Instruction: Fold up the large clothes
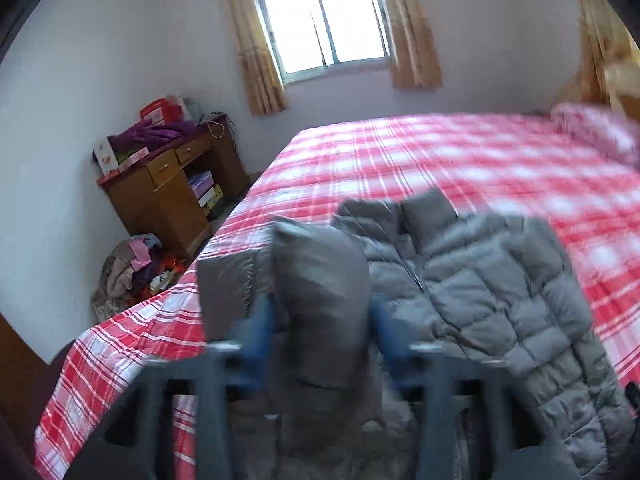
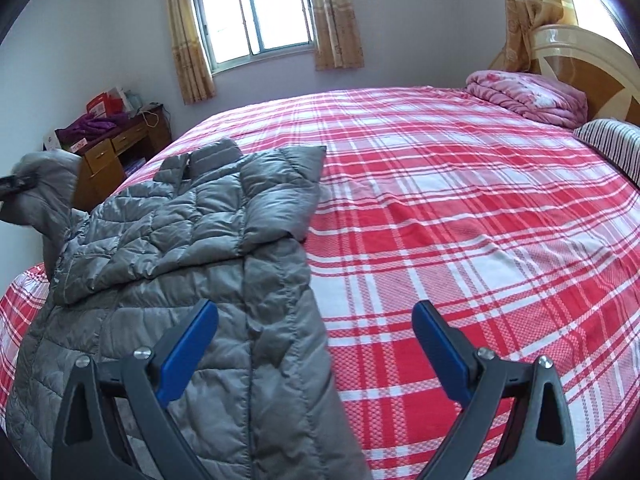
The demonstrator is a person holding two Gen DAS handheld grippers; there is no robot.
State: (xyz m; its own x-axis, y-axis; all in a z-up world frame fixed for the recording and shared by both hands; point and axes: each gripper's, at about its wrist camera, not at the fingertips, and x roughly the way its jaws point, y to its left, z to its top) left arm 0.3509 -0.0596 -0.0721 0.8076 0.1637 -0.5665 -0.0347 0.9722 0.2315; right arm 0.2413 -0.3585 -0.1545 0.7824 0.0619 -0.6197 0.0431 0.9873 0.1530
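A grey quilted puffer jacket (image 2: 192,232) lies on the plaid bed (image 2: 460,208); the left gripper (image 1: 322,320) pinches its sleeve (image 1: 320,272), lifted between the fingers. The right gripper (image 2: 316,336) is spread wide, its left finger over the jacket's hem.

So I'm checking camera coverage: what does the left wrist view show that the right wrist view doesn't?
Only the left wrist view shows the left gripper closed on a lifted grey sleeve, plus the clothes pile on the floor beside the desk.

Only the right wrist view shows the right gripper open and empty above the jacket's edge, the folded pink quilt, the striped pillow and the headboard.

Both show the grey puffer jacket on the red plaid bedspread, the window and the wooden desk.
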